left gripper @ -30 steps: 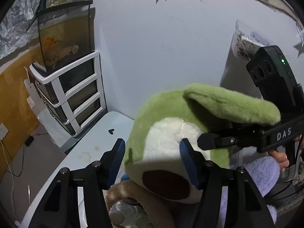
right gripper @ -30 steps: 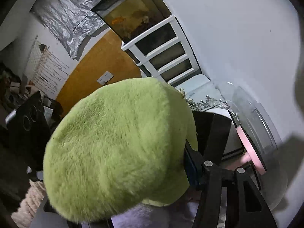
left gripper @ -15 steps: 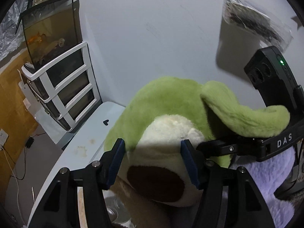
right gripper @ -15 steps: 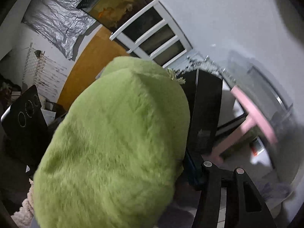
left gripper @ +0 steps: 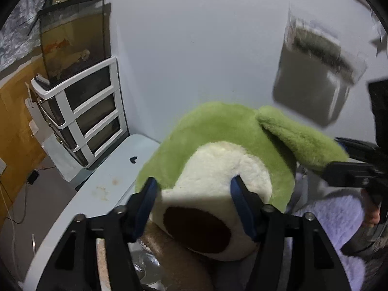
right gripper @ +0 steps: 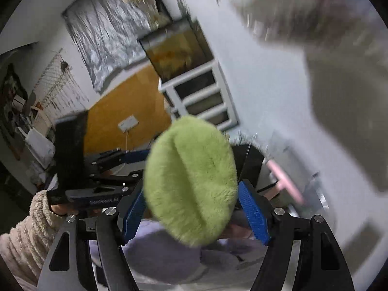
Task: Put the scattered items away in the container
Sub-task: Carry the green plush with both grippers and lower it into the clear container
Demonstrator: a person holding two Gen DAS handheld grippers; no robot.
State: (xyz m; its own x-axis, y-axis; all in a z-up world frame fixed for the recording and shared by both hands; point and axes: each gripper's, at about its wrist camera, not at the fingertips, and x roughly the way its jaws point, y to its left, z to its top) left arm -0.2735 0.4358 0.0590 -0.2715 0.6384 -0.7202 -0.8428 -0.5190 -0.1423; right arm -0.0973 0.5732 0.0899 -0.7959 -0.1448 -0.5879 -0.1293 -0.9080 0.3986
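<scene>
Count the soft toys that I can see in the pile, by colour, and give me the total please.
Green with cream face: 1, the green plush
Lavender: 1, the lavender plush
Tan: 1, the tan plush
Total: 3 in view; more may lie hidden underneath.

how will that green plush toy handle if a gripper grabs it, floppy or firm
The green plush toy is probably soft and squashy: thick fur, rounded stuffed body. Its long flap likely flops. It looks light for its bulk, unlikely to break.
</scene>
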